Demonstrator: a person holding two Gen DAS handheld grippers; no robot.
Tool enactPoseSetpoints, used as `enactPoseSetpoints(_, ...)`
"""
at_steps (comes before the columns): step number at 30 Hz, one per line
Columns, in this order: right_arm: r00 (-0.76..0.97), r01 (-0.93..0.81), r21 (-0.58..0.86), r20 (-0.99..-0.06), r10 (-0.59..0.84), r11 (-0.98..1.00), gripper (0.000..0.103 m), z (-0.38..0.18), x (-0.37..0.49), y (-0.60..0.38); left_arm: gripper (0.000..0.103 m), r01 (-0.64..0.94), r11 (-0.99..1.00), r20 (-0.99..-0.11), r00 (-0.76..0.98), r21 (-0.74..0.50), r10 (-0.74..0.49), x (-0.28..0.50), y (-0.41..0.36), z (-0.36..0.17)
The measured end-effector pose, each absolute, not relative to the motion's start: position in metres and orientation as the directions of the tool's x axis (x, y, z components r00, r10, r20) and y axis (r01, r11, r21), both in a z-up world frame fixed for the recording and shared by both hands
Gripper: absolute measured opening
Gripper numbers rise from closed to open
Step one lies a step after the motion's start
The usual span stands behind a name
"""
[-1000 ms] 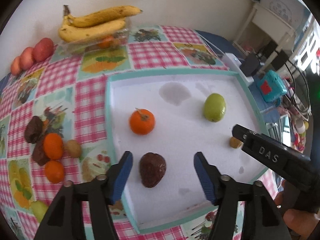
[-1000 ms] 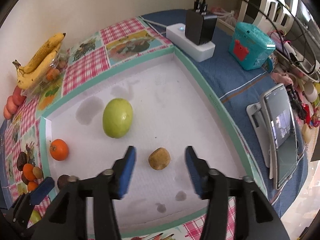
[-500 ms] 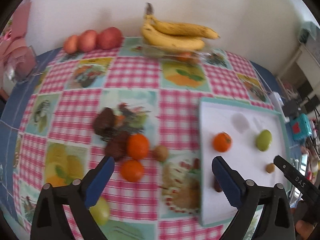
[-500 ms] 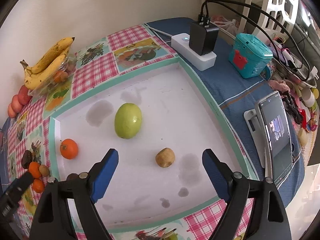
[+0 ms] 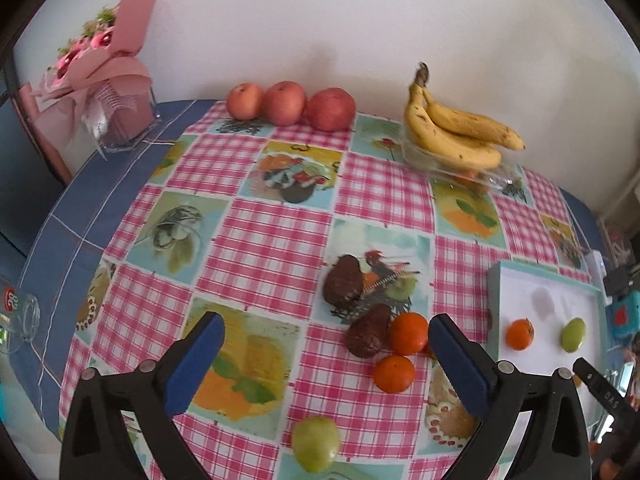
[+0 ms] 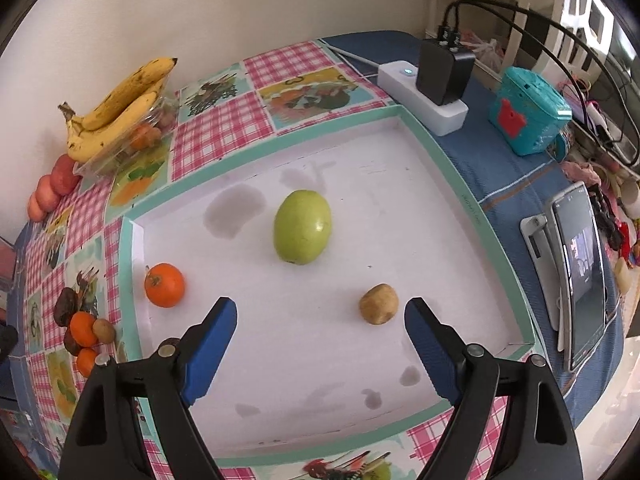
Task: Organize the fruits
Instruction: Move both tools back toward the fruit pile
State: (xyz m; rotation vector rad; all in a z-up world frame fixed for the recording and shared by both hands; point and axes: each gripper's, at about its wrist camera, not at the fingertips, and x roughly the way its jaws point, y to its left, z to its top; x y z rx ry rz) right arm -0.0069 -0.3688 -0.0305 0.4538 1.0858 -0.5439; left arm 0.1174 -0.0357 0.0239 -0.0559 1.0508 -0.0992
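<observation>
L gripper (image 5: pixel 326 356) fingers wide apart, holding nothing; R gripper (image 6: pixel 320 338) same.

Both grippers: black arms, blue ribbed pads, silver screws.

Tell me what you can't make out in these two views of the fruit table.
- Dark fruit set in the tray: hidden in both views, probably behind the right gripper fingers.
- Small brown fruit: left view, mostly behind the other gripper's tip.
- Clear container contents: both views, under the bananas, too small.
- Glass jar: left view, cut by the edge.
</observation>
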Motion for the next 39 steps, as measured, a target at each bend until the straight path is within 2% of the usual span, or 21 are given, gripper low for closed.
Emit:
enactPoseSetpoints(11,0.462,0.536,0.111,-0.868,-0.181,0.837,0.087,-0.018,0.009,-0.333,0.103,0.000,0.998,-0.849,0.525,-0.060,-0.051,0.124,-0.005,0.026)
enactPoseSetpoints(23,0.412,0.443,0.067,-0.901,-0.136,0.894,0.086,-0.031,0.041,-0.277,0.103,-0.079,0.995,-0.862,0.507,-0.060,-0.012,0.135,0.038,0.017)
enactPoseSetpoints(33,0.463,0.318,0.095,-0.884,-0.067,0.943,0.087,-0.019,0.068,-0.215,0.103,-0.133,0.985,-0.859,0.511,-0.114,-0.030,0.136,0.071,0.017)
enactPoseSetpoints(39,0.499,0.280,0.131,-0.866,-0.028,0.951,0.087,-0.007,0.081,-0.190,0.103,-0.161,0.960,-0.857,0.500,-0.230,-0.121,0.137,0.085,0.016)
